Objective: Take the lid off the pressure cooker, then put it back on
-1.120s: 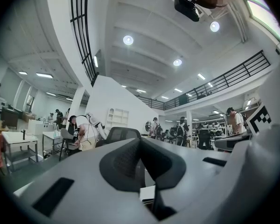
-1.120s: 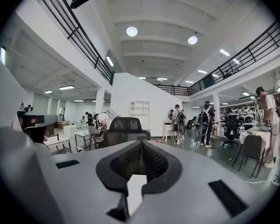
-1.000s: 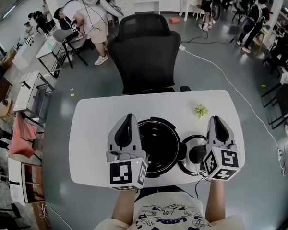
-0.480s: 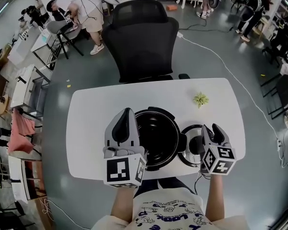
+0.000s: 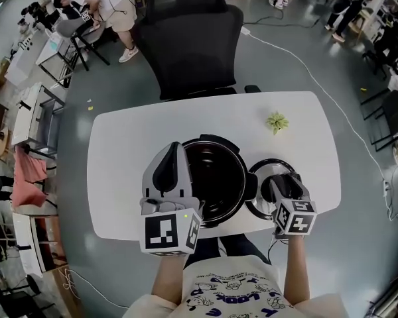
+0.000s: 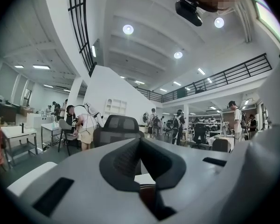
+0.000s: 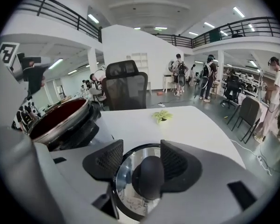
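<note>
The black pressure cooker pot (image 5: 212, 177) stands open in the middle of the white table (image 5: 132, 144); its dark red-lit inside also shows in the right gripper view (image 7: 60, 120). Its glass lid (image 5: 257, 207) lies flat on the table just right of the pot. My right gripper (image 5: 282, 183) is tilted down over the lid (image 7: 126, 190), jaws just opened, with the black knob (image 7: 149, 176) between the pads and not squeezed. My left gripper (image 5: 176, 154) hovers level over the pot's left rim, shut and empty (image 6: 140, 146).
A small green plant (image 5: 276, 121) sits on the table's far right part. A black office chair (image 5: 194, 38) stands behind the table. A white cable (image 5: 318, 91) runs across the floor. People and desks are further back.
My right gripper has dropped down onto the lid and its jaws have spread around the knob. My left gripper has sunk a little beside the pot.
</note>
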A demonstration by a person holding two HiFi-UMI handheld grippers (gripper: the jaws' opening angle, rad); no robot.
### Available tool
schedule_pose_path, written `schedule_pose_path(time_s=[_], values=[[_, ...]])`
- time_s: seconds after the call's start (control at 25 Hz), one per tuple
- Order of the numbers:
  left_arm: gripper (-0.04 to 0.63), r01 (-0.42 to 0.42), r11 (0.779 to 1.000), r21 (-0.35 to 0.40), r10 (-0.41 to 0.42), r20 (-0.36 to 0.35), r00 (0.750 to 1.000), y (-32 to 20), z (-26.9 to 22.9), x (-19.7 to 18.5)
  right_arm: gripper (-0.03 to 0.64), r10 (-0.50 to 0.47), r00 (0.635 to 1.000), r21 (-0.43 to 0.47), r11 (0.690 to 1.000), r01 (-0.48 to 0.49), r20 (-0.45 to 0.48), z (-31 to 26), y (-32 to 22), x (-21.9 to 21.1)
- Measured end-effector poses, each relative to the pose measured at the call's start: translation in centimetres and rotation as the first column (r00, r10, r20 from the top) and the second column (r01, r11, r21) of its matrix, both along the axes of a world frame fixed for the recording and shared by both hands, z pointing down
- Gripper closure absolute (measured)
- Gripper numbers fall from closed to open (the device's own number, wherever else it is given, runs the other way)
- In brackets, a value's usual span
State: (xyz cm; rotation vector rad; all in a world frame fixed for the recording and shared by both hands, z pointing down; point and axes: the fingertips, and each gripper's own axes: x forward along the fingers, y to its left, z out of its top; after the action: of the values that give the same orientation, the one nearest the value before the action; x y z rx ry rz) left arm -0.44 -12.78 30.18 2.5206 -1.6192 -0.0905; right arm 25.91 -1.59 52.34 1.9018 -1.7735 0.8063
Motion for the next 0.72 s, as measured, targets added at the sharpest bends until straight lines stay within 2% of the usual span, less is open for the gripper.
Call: schedule_pose_path(time_s=[0.2, 0.72], values=[[0.581, -0.026, 0.999, -0.019, 0.027, 0.064, 0.998, 0.0, 1.7, 0.3, 0.336, -0.013, 1.000, -0.080, 0.997, 0.013, 0.005, 3.3, 0.9, 0.3], [0.581, -0.016, 0.997, -0.074, 0.023, 0.089, 0.996, -0.5, 4.5, 1.1, 0.311, -0.020, 1.000, -0.194, 0.981, 0.019, -0.007, 8.6, 1.7, 1.7]])
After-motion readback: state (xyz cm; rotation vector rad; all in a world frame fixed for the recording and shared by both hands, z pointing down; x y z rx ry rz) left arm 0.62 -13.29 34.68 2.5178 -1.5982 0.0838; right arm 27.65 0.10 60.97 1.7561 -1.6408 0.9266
